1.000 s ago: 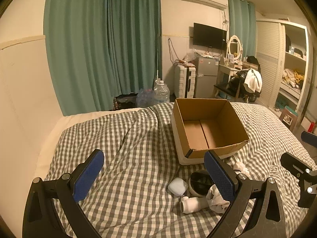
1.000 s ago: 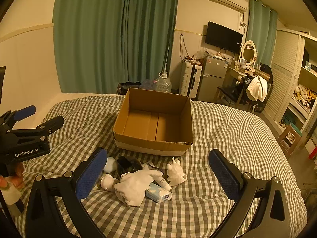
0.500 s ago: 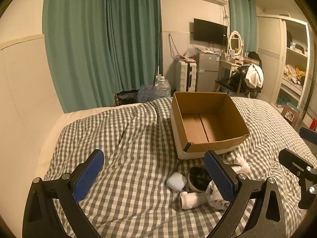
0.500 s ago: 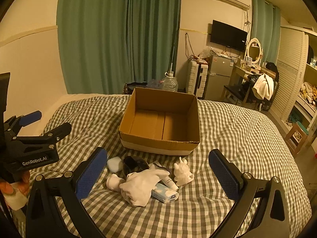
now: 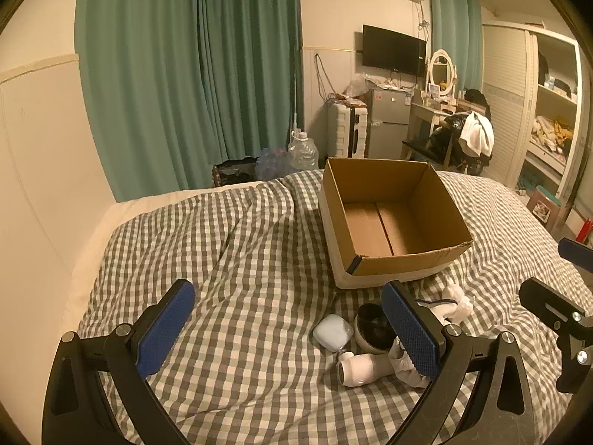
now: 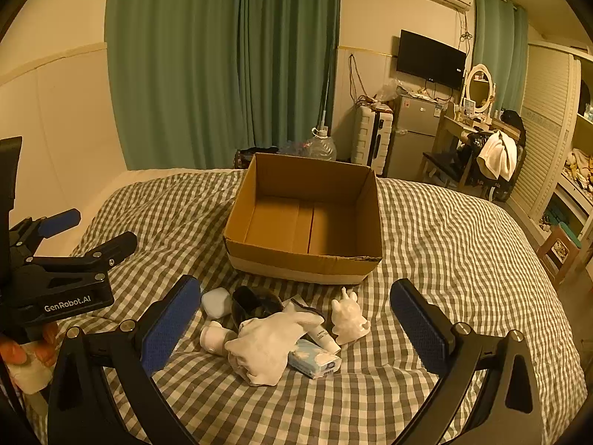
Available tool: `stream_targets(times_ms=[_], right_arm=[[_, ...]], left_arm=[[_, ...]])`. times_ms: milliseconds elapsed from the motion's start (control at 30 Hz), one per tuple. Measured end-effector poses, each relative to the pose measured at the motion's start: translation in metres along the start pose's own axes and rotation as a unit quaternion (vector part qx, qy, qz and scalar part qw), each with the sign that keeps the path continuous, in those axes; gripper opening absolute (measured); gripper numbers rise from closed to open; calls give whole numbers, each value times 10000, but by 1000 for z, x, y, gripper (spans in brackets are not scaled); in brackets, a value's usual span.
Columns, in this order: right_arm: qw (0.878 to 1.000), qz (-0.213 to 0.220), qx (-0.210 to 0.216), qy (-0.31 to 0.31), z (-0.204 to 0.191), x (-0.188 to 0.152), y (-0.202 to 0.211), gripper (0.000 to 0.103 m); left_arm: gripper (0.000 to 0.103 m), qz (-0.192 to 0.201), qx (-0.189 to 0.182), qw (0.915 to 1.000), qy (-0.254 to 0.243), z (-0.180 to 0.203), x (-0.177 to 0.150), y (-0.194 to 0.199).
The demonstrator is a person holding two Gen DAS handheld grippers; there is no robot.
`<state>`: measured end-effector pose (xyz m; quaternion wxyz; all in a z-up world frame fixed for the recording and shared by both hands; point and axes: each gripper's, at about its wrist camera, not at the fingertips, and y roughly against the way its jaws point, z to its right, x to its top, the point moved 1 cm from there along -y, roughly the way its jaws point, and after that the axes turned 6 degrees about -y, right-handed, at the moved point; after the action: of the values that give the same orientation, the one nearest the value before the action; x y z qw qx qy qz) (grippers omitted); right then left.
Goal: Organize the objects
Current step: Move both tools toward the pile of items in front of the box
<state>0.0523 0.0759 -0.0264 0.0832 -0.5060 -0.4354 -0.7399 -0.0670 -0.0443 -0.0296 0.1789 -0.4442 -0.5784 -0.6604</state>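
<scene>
Tools nearest: right tool (image 6: 294, 324) wide, empty; left tool (image 5: 287, 328) wide, empty. Beyond, on bed (image 6: 444, 244): glove (image 6: 270, 337), tissue pack (image 6: 315, 362), figurine (image 6: 348, 317), pale case (image 6: 215, 302) heaped. Farther: cardboard box (image 6: 304, 222) empty. Nothing packed; all left.

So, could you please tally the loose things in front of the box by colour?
White: 4, glove, figurine, bottle, tube
Pale blue: 2, case, tissue pack
Black: 1, bowl
Total: 7
</scene>
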Motion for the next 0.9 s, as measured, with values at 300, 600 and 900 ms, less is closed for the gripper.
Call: stream_targets(times_ms=[300,600,900], right_arm=[[10000,-80,-6,3,-5,-1,-12,103],[9995,-305,36,-10,-3,-6,-29,103],[9963,-845,128,25,-8,-27,-69,103]], left_arm=[[103,-146,-287,9993,-209,-2,-1,-16],[103,-364,-399,9978,-376,5,-7,-35],[103,-694,-408,9959,-404,4,-21,-61]])
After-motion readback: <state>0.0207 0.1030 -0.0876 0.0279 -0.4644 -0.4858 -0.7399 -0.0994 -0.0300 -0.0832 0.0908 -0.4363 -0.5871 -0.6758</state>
